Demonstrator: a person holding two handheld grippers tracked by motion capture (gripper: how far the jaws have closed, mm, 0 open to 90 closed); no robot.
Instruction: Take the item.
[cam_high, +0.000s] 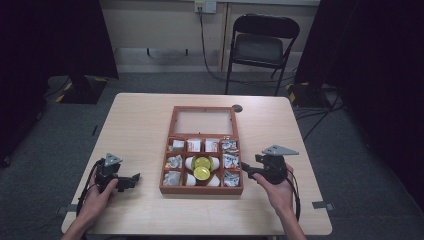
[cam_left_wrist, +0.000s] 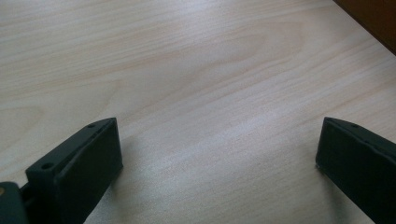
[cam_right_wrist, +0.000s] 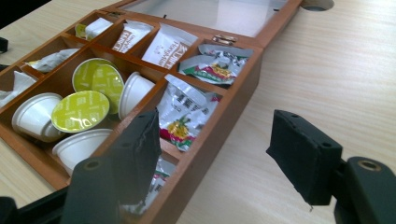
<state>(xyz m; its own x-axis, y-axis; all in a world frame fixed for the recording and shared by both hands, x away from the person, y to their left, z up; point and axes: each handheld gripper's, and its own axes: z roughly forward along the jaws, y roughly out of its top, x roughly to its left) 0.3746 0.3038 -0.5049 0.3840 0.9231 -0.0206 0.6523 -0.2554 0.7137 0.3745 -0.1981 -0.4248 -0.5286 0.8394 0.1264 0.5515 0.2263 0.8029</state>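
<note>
Two hand-held grippers wait either side of an open wooden box (cam_high: 202, 190) on a worktop (cam_high: 145, 115).

Left gripper (cam_high: 131, 180), fingers wide, holds nothing; central box holds pods and packets; right gripper (cam_high: 247, 171), fingers wide, looks about to reach in.

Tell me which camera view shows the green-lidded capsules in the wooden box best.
The right gripper view: the capsules lie close, so the green foil lids and white cups are clear inside the wooden box. The high view shows them as small yellow-green discs in the middle compartment. The left gripper view looks at bare table and a box corner.
</note>
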